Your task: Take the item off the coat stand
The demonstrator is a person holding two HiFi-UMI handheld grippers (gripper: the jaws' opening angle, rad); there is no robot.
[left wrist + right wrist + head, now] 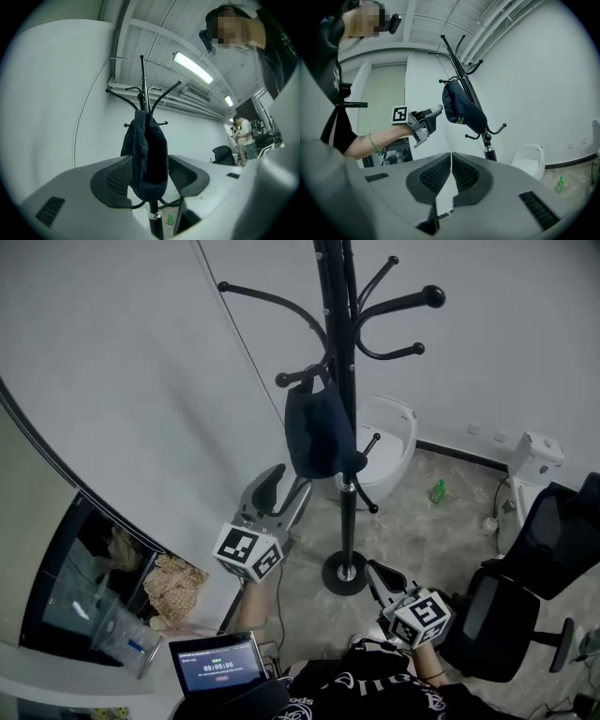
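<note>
Aiming the spread left claw (286,490) at the dark navy fabric cap (319,432) hanging on the black metal coat stand (348,352), we are readying a pinch. We are holding the right claw (376,570) pressed together, low and aside.

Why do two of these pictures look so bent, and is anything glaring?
Left gripper view and right gripper view: wide-angle lenses bend straight lines and blacken the corners; the ceiling light glares white in the left one. Head view: straighter, evenly lit, cap and stand sharp.

Matt cloth item (319,432), glossy black metal stand (348,521)
</note>
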